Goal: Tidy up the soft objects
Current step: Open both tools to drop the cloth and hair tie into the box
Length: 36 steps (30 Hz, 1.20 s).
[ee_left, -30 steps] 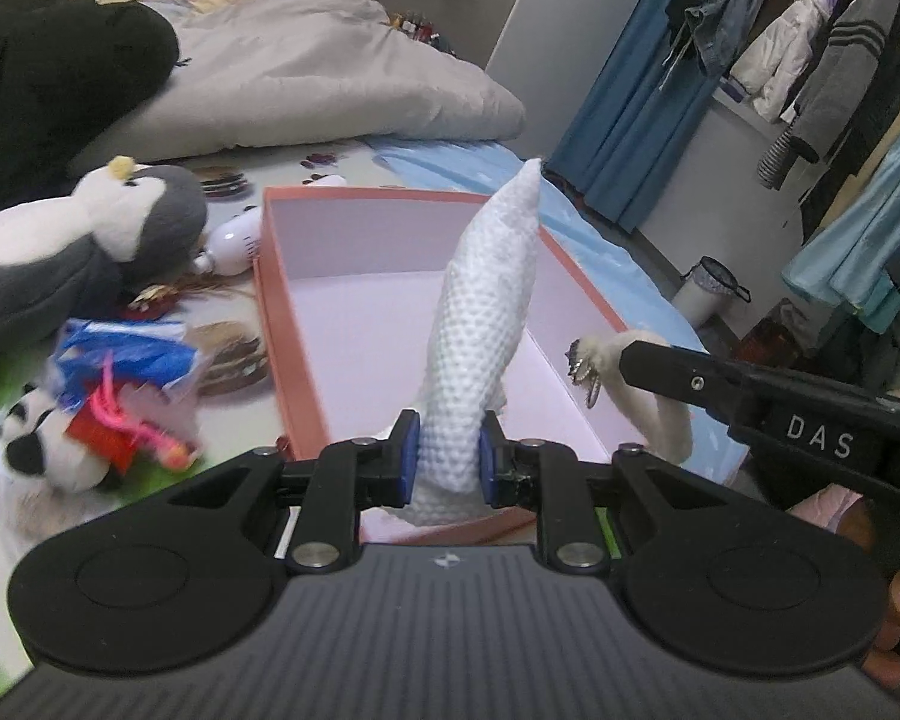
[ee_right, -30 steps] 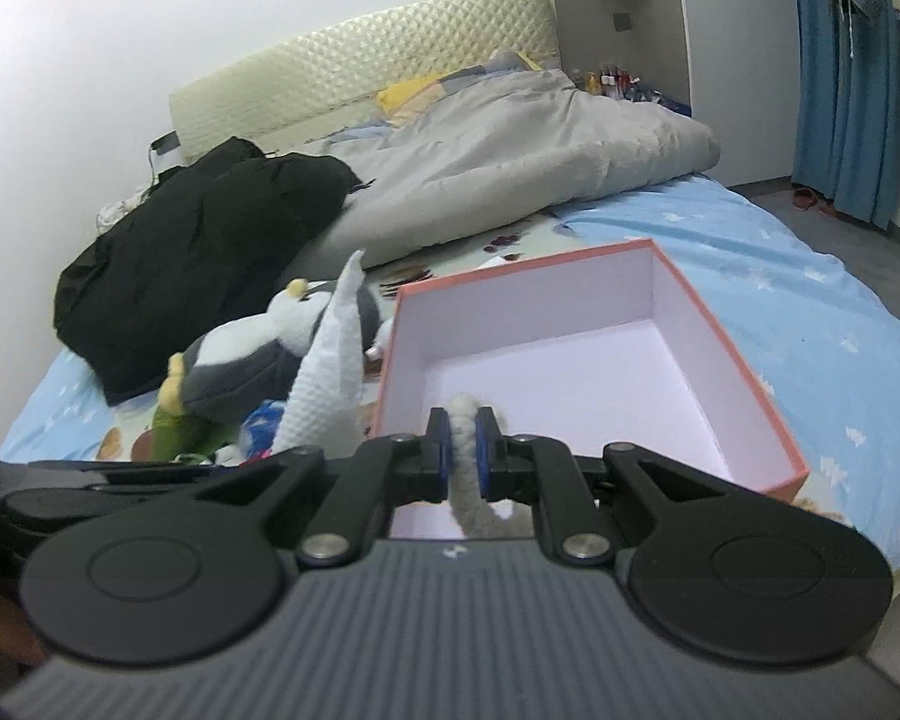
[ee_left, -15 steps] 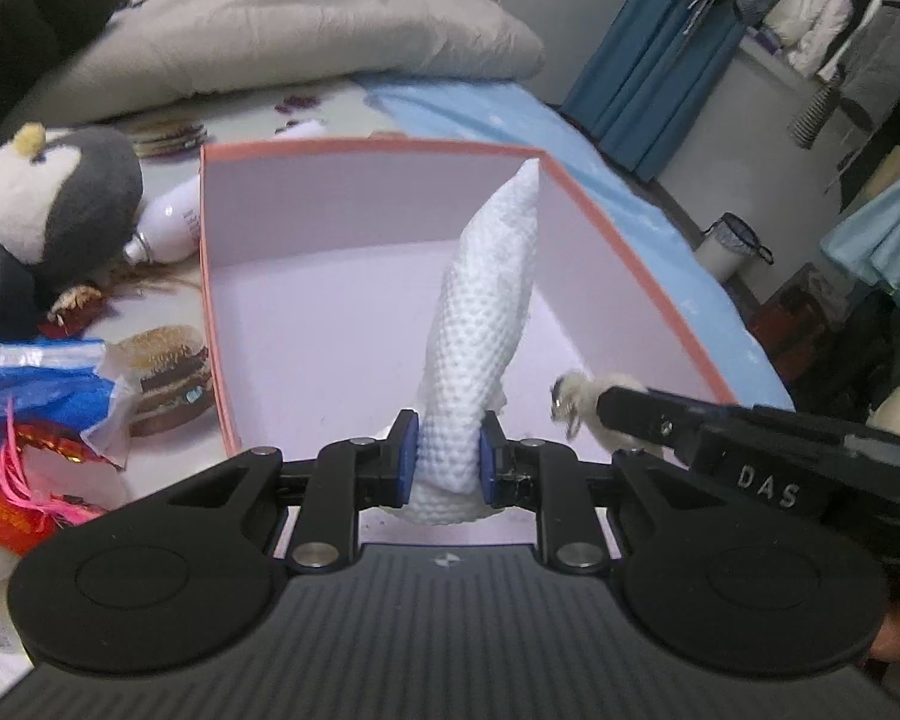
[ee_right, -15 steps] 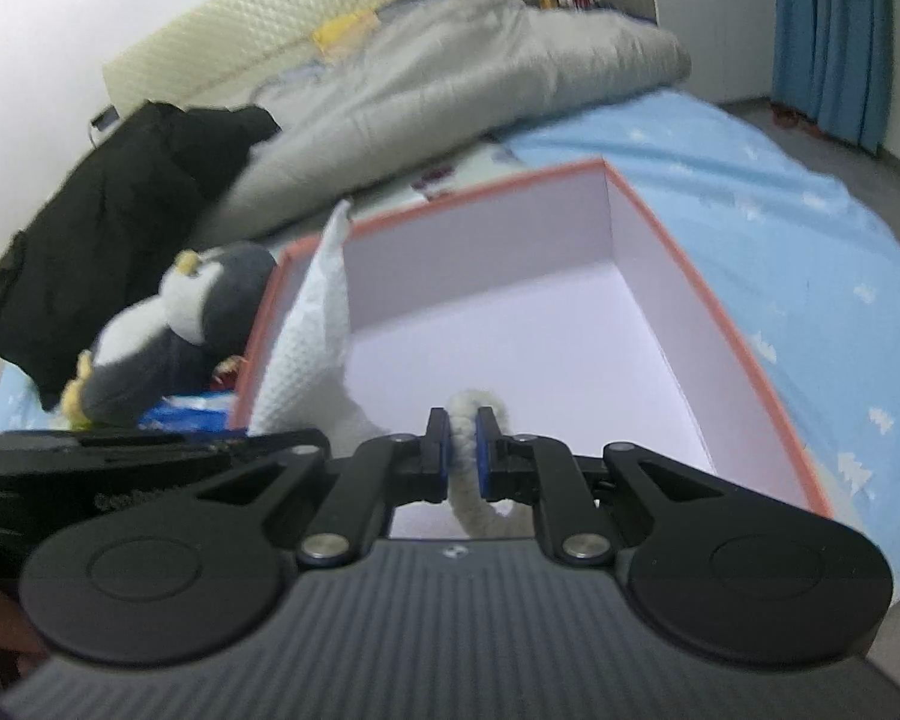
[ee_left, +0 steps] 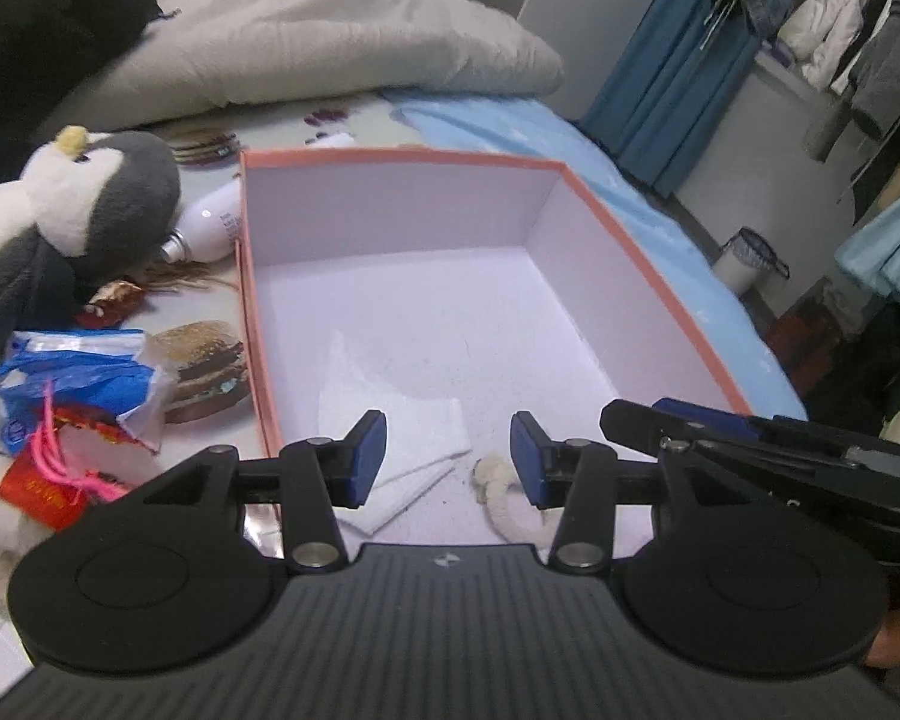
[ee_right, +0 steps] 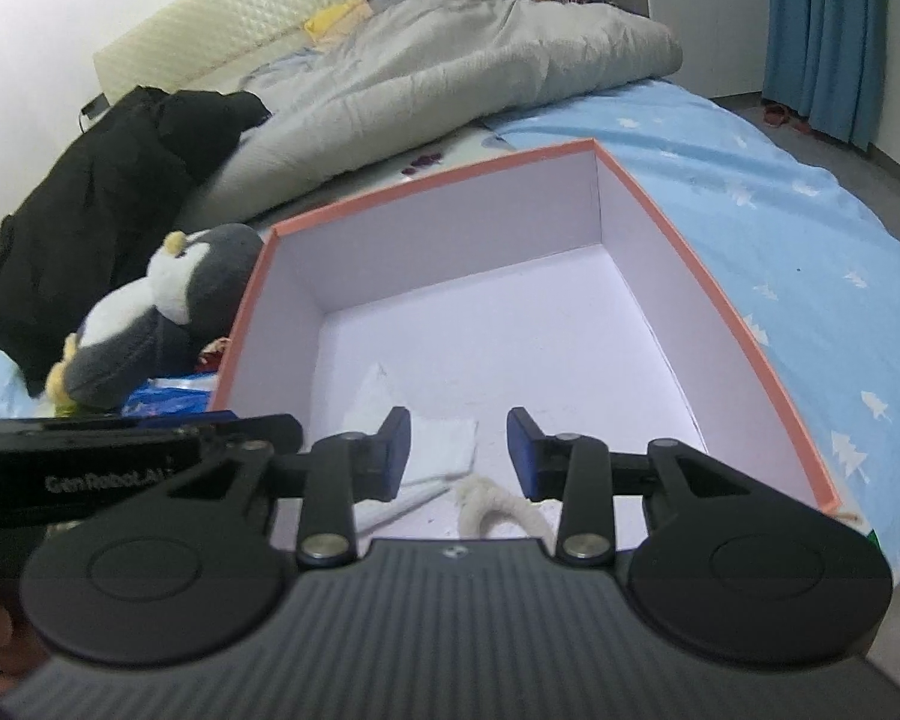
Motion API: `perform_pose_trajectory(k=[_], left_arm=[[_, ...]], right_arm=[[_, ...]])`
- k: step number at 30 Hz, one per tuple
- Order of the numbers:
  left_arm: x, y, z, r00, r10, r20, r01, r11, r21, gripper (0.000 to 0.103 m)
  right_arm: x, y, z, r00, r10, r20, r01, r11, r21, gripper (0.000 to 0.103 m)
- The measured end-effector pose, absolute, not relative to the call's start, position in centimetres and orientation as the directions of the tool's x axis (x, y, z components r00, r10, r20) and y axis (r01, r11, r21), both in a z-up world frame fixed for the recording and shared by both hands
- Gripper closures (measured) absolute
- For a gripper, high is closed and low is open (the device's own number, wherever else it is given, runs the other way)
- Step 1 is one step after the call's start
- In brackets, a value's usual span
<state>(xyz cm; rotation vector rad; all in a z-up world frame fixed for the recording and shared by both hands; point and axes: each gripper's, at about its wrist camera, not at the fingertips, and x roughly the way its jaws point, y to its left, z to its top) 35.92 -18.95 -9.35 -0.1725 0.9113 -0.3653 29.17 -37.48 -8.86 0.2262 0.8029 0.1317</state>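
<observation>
A pink-rimmed box (ee_left: 624, 228) (ee_right: 720, 294) with a white inside lies on the bed. On its floor near the front lies a folded white cloth (ee_left: 390, 420) (ee_right: 444, 441), and beside it a cream fluffy cord-like toy (ee_left: 498, 492) (ee_right: 486, 501). My left gripper (ee_left: 447, 456) hovers over the box's near end, its jaws opening, and its pads touch neither thing. My right gripper (ee_right: 459, 450) is beside it, jaws also opening, with the fluffy toy lying loose below and between the pads.
A grey and white penguin plush (ee_left: 72, 204) (ee_right: 150, 312), a white bottle (ee_left: 210, 228), a blue plastic bag (ee_left: 84, 372) and a small panda toy lie left of the box. A grey quilt (ee_left: 306, 30) and black jacket (ee_right: 108, 192) lie behind. The bed edge drops off at right.
Both grippers sank toward the box floor and let go: the white cloth fell flat from the left jaws and the fluffy toy dropped from the right jaws.
</observation>
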Motion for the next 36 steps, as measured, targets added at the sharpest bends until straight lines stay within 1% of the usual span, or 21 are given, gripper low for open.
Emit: perform_pose_trajectory(k=[11,18,23,26,36], left_arm=[[27.8,-15.6,-3.9,0.646,-0.362,-0.672,0.237,0.932,-0.274,0.051],[22.3,-13.4,-2.1,0.682,-0.360,-0.637,0.218,0.931,-0.293,0.049],[17.6,-11.6,-0.8,0.722,-0.348,-0.598,0.221,0.935,-0.278,0.049],[15.0,-10.4,-0.7,0.735,-0.319,-0.598,0.200,0.945,-0.259,0.049],[7.1,-5.9,-2.4,0.751,-0.259,-0.607,0.119,0.958,-0.261,0.049]], right_arm=[[23.0,-35.8,-4.4,0.743,0.247,-0.622,-0.074,0.954,0.291,0.064],[18.9,-34.3,-2.3,0.770,0.253,-0.586,-0.109,0.957,0.270,0.064],[15.9,-33.3,-1.4,0.783,0.257,-0.566,-0.116,0.955,0.274,0.064],[14.2,-32.3,-1.4,0.781,0.269,-0.564,-0.133,0.953,0.271,0.064],[9.4,-29.0,-2.8,0.738,0.336,-0.585,-0.211,0.939,0.272,0.064]])
